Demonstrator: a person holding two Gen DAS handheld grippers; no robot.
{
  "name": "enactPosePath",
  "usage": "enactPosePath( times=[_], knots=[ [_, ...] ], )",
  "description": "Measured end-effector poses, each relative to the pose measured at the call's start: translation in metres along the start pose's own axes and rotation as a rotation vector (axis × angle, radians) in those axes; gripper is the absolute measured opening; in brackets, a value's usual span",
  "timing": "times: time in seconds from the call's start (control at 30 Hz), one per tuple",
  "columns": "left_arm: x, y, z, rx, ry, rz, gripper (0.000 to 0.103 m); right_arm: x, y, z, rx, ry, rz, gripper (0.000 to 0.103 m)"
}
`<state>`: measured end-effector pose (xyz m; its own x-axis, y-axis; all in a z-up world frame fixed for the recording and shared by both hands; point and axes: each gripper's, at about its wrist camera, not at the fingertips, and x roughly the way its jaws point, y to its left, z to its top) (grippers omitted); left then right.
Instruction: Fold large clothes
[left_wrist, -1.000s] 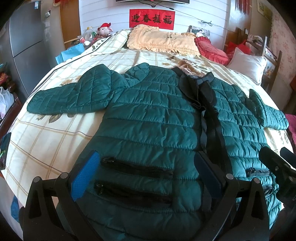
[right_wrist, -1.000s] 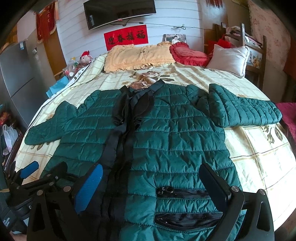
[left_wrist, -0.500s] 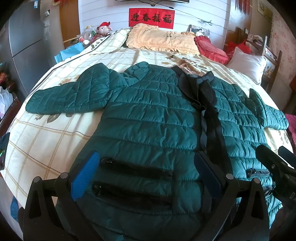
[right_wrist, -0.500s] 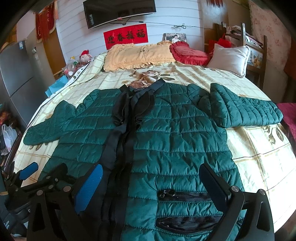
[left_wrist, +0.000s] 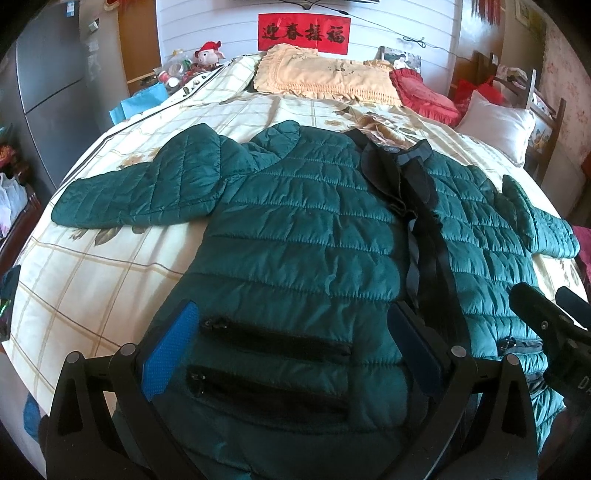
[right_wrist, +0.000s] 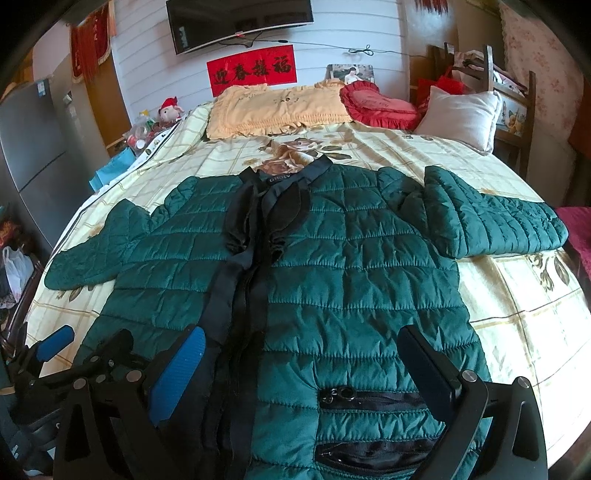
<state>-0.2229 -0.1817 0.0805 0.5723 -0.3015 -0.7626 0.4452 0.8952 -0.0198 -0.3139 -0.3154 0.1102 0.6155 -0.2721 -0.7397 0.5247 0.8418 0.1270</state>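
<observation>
A dark green quilted jacket (left_wrist: 303, 229) lies flat, front up, on the bed, with both sleeves spread out and a black zipper band down the middle. It also shows in the right wrist view (right_wrist: 351, 258). My left gripper (left_wrist: 291, 354) is open and empty, low over the jacket's left hem by two black zip pockets (left_wrist: 273, 339). My right gripper (right_wrist: 303, 373) is open and empty over the right hem, above a zip pocket (right_wrist: 369, 400). Each gripper shows at the edge of the other's view.
The bed (left_wrist: 103, 266) has a cream checked floral cover. A yellow pillow (left_wrist: 325, 77), a red cushion (left_wrist: 424, 96) and a white pillow (right_wrist: 458, 118) lie at its head. A grey fridge (left_wrist: 48, 74) stands at left, a wooden chair (right_wrist: 513, 92) at right.
Both grippers have drawn back slightly toward the hem and lifted a little, so the jacket sits a bit further away in both views. The jacket has not moved.
</observation>
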Motion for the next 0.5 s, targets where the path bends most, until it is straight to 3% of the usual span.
enactPosePath(
  times=[0.5],
  knots=[
    [0.003, 0.027, 0.01, -0.039, 0.005, -0.009, 0.102, 0.013, 0.005, 0.005, 0.019, -0.032, 0.018, 0.103]
  ],
)
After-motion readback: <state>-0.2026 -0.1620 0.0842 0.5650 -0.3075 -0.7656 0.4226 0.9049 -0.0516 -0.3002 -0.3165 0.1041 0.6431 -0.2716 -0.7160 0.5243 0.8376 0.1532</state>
